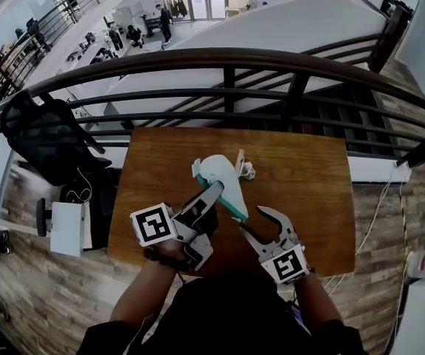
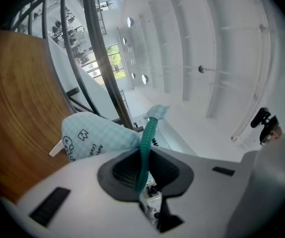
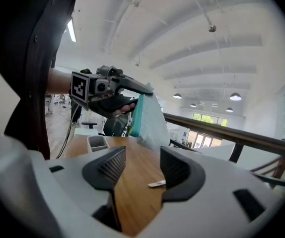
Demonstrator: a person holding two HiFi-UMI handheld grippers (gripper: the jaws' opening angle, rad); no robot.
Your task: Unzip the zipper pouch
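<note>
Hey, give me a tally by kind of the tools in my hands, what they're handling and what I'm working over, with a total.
Handheld two-jaw grippers: 2, the left gripper and the right gripper
Pale checked fabric zipper pouch with teal zipper edge: 1
Brown wooden table: 1
Total: 4

Near end of pouch (image 1: 217, 174) hidden, perhaps within jaws of left gripper (image 1: 214, 193)

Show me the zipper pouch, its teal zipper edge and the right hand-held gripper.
zipper pouch (image 2: 90, 135): left gripper view, on its checked fabric side.
teal zipper edge (image 2: 146, 138): left gripper view, on the strip's middle part.
right hand-held gripper (image 3: 142, 155): right gripper view, midway between its open fingertips.
</note>
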